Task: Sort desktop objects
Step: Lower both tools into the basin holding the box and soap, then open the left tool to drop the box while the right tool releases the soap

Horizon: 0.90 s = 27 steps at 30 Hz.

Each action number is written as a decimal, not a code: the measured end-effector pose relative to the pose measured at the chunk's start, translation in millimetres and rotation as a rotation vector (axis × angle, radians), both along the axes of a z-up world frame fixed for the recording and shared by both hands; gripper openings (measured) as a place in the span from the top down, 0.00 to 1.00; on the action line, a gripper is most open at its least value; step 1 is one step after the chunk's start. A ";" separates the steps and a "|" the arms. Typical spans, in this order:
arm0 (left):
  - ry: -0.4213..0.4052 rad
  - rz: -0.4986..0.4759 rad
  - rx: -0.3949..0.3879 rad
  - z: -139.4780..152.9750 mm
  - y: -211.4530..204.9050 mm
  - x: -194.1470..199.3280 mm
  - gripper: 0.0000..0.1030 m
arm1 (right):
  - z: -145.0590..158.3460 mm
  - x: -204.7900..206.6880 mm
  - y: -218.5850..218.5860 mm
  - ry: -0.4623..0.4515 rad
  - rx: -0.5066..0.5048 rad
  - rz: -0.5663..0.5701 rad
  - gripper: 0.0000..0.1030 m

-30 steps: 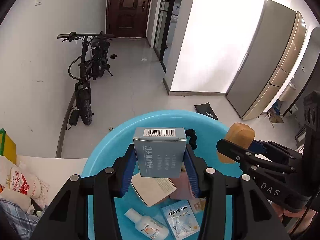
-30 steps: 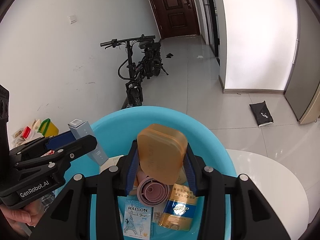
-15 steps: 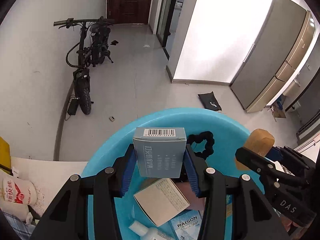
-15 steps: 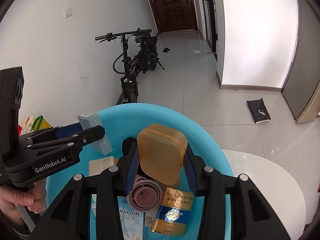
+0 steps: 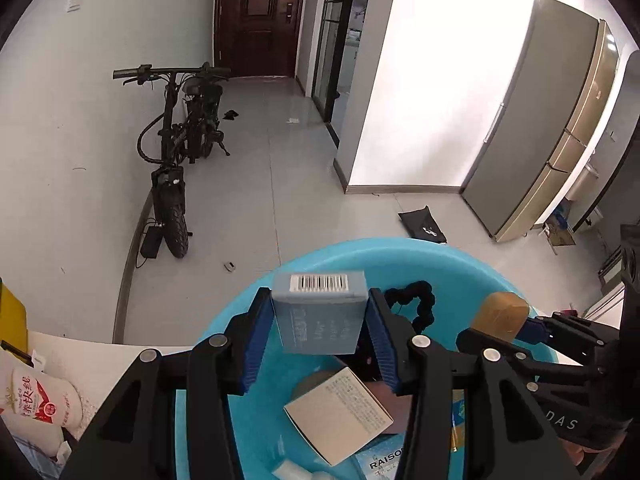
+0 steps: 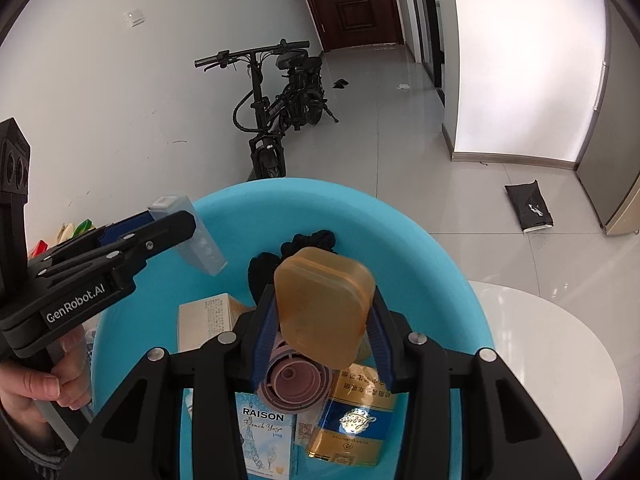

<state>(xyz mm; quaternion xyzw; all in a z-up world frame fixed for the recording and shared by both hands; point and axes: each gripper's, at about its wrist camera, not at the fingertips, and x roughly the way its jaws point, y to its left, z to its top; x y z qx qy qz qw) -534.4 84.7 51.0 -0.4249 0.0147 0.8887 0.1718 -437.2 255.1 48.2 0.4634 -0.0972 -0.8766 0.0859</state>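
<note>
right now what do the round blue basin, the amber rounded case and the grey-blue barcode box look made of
Round blue basin: likely plastic, smooth even colour with a soft sheen. Amber rounded case in the right gripper: probably translucent plastic, moulded rim, slightly glossy. Grey-blue barcode box in the left gripper: seemingly matte printed cardboard, with sharp folded edges.

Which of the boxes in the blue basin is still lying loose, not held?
The beige cardboard box printed with small text; the grey-blue barcoded box is gripped above it.

A white table (image 6: 552, 360) carries the blue basin (image 6: 400, 224), seemingly near its edge.
</note>
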 end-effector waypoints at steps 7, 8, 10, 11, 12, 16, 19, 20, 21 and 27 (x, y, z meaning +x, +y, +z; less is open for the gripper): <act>0.009 0.015 -0.008 11.6 -4.1 10.5 0.52 | 3.7 4.0 -1.9 0.017 0.027 0.002 0.60; 0.009 0.016 -0.009 12.5 -4.7 12.0 0.51 | 4.3 4.4 -2.2 0.018 0.031 0.003 0.60; 0.009 0.017 -0.005 13.2 -5.7 13.8 0.42 | 5.8 4.7 -2.1 0.019 0.035 0.001 0.60; 0.009 0.020 0.000 13.4 -6.9 14.9 0.39 | 6.5 4.6 -2.1 0.020 0.035 0.000 0.60; 0.006 0.025 0.004 13.4 -8.0 16.5 0.39 | 7.3 5.1 -2.0 0.021 0.036 -0.002 0.60; -0.008 0.032 0.014 10.7 -12.2 20.6 0.39 | 12.2 7.3 -4.0 0.031 0.070 0.007 0.60; -0.020 0.027 0.020 9.1 -13.0 23.1 0.38 | 15.6 7.5 -2.5 0.040 0.082 0.008 0.60; -0.022 0.026 0.019 8.7 -13.3 23.4 0.36 | 15.9 7.1 -2.2 0.040 0.084 0.008 0.60; -0.023 0.026 0.017 8.6 -13.1 25.3 0.35 | 15.8 6.2 -1.8 0.041 0.085 0.006 0.60; -0.029 0.038 -0.069 6.2 -5.9 36.9 0.26 | 6.4 -3.5 -7.5 0.025 0.116 0.001 0.60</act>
